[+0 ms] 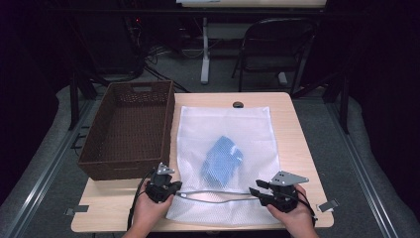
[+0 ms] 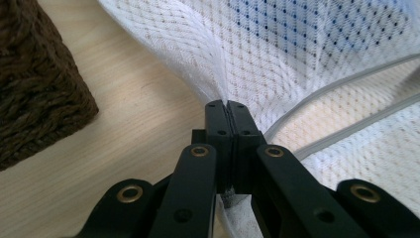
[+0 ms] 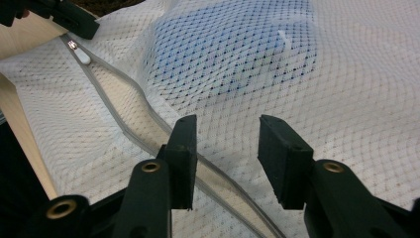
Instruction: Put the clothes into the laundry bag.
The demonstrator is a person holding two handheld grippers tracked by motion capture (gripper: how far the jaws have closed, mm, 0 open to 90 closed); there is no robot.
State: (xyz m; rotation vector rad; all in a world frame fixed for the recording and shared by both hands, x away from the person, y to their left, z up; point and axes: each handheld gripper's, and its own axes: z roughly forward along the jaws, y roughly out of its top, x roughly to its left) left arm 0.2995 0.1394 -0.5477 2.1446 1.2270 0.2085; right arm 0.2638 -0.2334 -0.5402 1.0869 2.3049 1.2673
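1. Centrally on the worktop (image 1: 297, 148) lies a white mesh bag (image 1: 225, 124), flat, with a blue cloth (image 1: 222, 158) inside; a brown basket (image 1: 130, 130) stands just left.
2. Left tongs (image 1: 171, 187) are clenched on a pinch of mesh at the bag's near left corner, beside the zip pull (image 3: 79, 53).
3. Right tongs (image 1: 257, 190) are released, jaws apart over the open grey zip (image 1: 218, 196), touching nothing.
4. Judged by look, the bag is light, limp and snag-prone; the corded zip edge or the corners offer the firmest hold.
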